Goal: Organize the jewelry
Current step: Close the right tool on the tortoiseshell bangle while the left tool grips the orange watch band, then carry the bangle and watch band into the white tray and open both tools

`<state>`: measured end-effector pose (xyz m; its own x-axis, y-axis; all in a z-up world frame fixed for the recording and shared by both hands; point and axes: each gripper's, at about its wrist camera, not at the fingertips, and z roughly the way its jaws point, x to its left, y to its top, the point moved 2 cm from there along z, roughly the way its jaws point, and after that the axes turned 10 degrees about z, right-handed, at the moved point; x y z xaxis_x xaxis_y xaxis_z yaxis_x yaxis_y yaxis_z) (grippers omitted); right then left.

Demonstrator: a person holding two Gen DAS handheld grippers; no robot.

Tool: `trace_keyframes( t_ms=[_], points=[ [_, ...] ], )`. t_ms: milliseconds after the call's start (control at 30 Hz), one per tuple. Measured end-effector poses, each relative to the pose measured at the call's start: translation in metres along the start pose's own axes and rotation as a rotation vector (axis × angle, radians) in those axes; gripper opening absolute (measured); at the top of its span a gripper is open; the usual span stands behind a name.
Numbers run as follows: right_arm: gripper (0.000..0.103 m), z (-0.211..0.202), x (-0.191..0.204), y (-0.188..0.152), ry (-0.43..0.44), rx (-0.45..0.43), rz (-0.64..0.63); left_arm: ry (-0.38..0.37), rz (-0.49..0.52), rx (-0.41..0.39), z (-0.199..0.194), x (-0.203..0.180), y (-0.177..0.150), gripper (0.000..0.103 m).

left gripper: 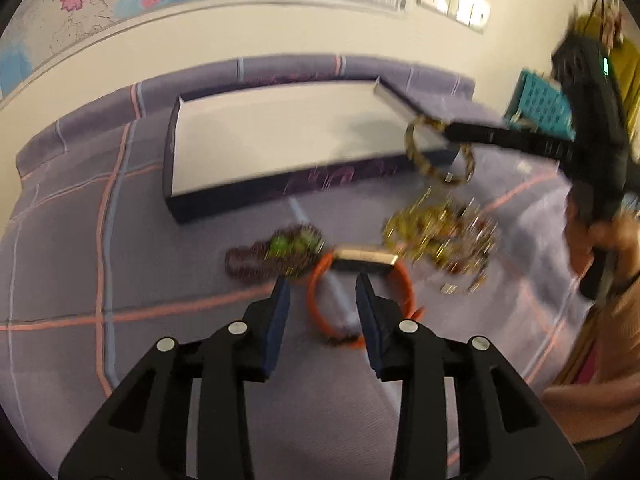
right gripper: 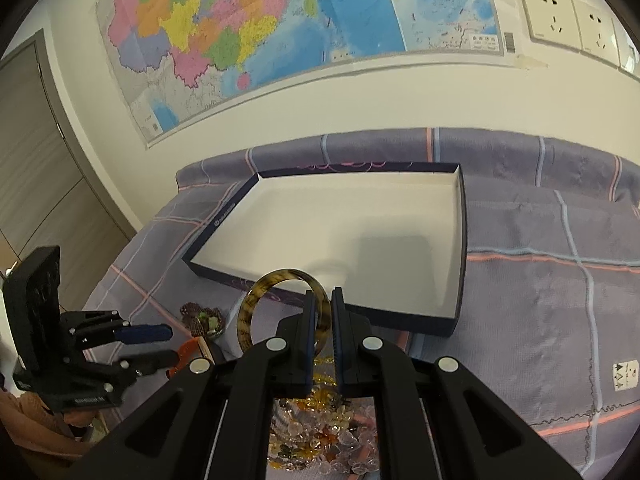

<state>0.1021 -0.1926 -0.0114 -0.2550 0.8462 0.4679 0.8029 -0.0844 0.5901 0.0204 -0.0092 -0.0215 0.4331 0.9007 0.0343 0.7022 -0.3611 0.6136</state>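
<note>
Right claw (right gripper: 321,312) is clamped on the bangle (right gripper: 280,280), carrying it toward the box (right gripper: 460,248). Left claw (left gripper: 322,284), fingers apart, hovers over the orange bracelet (left gripper: 316,304). Next: lower the bangle inside and release.

Even indoor light; left view motion-blurred, right sharp, fisheye-warped edges.

motion blur smears the gold bead pile (left gripper: 440,236) and beaded necklace (left gripper: 276,254).

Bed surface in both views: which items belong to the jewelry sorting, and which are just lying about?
Job:
tortoiseshell bangle, clamped in right hand-held gripper
white-lined box
orange bracelet
beaded necklace
bead pile

Lying about:
wall map
wall sockets
teal basket
</note>
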Motion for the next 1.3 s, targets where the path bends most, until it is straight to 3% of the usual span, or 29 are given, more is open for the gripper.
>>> trace_keyframes(
  t_ms=[67,100,167,267,567,833,900,1000,1300],
  points=[
    [0.007,0.003,-0.001,0.0,-0.001,0.005,0.003,-0.009,-0.001,0.031,0.008,0.001,-0.006,0.028],
    [0.007,0.004,-0.001,0.0,-0.002,0.006,0.002,-0.019,-0.006,0.038,0.011,0.001,-0.007,0.018],
    [0.007,0.005,-0.001,0.001,-0.004,0.007,-0.001,-0.026,-0.011,0.045,0.016,0.002,-0.006,0.017],
    [0.008,0.007,-0.001,0.004,-0.005,0.007,-0.008,-0.012,-0.018,0.048,0.019,0.002,-0.003,0.006],
    [0.007,0.014,-0.002,0.009,-0.016,0.016,-0.029,-0.079,-0.068,-0.009,0.001,0.011,0.01,0.005],
    [0.001,0.021,-0.002,-0.009,-0.059,0.071,-0.065,-0.078,-0.084,-0.055,-0.01,0.02,0.025,0.005],
    [0.005,0.026,-0.005,-0.015,-0.078,0.095,-0.06,-0.081,-0.091,-0.054,-0.009,0.02,0.024,0.005],
    [0.026,0.025,-0.006,-0.02,-0.093,0.09,-0.065,-0.089,-0.105,-0.05,-0.007,0.022,0.023,0.005],
    [0.027,0.007,-0.019,-0.021,-0.138,0.023,-0.02,-0.092,-0.124,-0.049,-0.004,0.026,0.02,0.005]
  ],
)
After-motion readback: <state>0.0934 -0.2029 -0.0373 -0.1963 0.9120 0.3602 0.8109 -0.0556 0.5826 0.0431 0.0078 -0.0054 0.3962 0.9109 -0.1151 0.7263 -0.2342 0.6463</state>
